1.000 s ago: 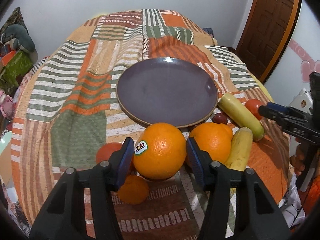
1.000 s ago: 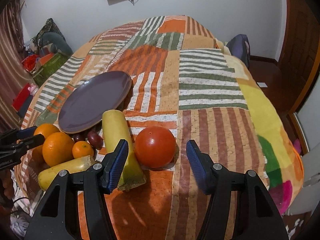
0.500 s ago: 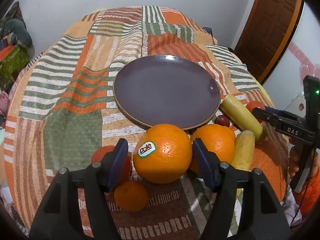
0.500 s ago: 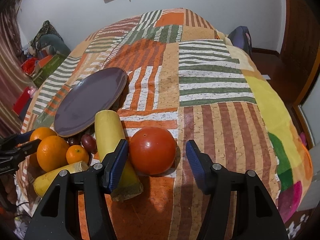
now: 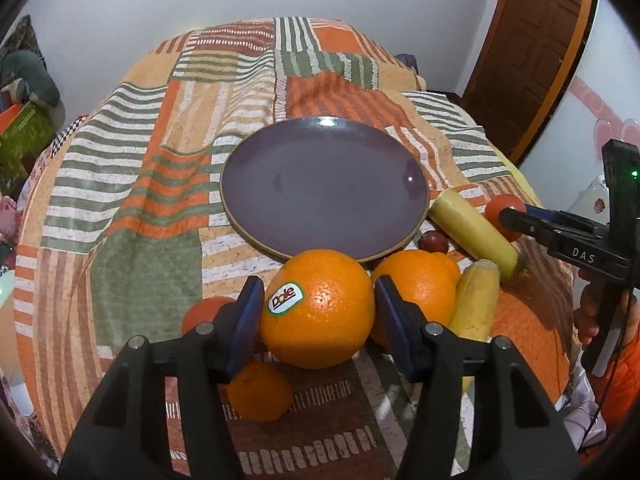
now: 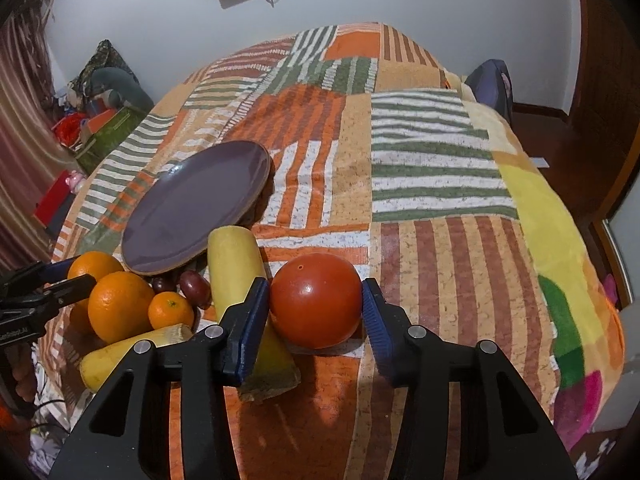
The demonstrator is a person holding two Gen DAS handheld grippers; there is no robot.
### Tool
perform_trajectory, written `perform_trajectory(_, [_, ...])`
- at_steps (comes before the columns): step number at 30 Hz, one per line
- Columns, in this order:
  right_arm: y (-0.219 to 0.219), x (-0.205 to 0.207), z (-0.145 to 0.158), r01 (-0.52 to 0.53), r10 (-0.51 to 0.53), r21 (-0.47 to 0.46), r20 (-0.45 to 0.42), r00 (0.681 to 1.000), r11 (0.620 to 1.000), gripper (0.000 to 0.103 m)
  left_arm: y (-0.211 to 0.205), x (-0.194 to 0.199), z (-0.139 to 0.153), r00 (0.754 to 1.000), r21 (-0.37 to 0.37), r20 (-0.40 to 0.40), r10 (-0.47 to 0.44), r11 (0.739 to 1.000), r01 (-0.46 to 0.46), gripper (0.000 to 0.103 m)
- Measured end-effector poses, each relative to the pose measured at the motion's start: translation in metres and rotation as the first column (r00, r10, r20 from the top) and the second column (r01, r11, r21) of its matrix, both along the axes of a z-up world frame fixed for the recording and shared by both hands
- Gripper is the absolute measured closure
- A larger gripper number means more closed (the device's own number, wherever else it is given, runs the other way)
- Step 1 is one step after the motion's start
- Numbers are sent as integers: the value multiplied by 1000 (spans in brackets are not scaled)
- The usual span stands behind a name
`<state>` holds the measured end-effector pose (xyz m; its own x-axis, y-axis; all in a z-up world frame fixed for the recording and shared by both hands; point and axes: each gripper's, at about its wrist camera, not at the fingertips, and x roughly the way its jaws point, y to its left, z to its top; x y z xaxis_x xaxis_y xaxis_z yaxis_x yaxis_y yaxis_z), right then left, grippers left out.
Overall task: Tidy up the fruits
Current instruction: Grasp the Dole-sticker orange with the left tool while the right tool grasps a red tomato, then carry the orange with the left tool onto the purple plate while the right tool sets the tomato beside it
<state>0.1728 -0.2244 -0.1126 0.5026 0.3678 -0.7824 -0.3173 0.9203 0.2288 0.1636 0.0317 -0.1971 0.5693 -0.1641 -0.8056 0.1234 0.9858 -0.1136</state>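
A large orange (image 5: 320, 320) with a Dole sticker sits just in front of the purple plate (image 5: 324, 184). My left gripper (image 5: 318, 304) is closing on it, and both blue pads touch its sides. A red tomato (image 6: 316, 300) lies on the striped blanket beside a long yellow fruit (image 6: 236, 264). My right gripper (image 6: 316, 304) is closing on the tomato, with a pad against each side. A second orange (image 5: 416, 284), a small mandarin (image 5: 260, 392), a yellow cob-like piece (image 5: 476, 300) and a dark plum (image 5: 434, 240) crowd around the large orange.
The bed's patchwork blanket (image 6: 420, 168) stretches beyond the plate (image 6: 192, 208). A red fruit (image 5: 204, 312) hides partly behind my left finger. Boxes and bags (image 6: 100, 120) pile up by the left wall. A brown door (image 5: 532, 40) stands at the right.
The left jaws spread off the large orange half a second ago and have come back onto it. The right jaws have narrowed onto the tomato.
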Motion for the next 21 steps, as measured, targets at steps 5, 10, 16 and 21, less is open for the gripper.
perform_trajectory(5, [1,-3,16,-5,5,2,48,999,1000,60,2,-3,14,999,-13,38,9,1000,-9,46])
perform_trajectory(10, [8,-2,37,-25,22,25,103,994,999,60,5,-1,30,997,-18,80,18,1000,-16,46])
perform_trajectory(16, [27,5,57,-65,59,29,179,982,997,60,10,10,47,991,-17,131,33,999,-32,46])
perform_trajectory(21, [46,13,70,-110,101,30,229,968,993,60,14,24,55,986,-3,162,39,999,-39,46])
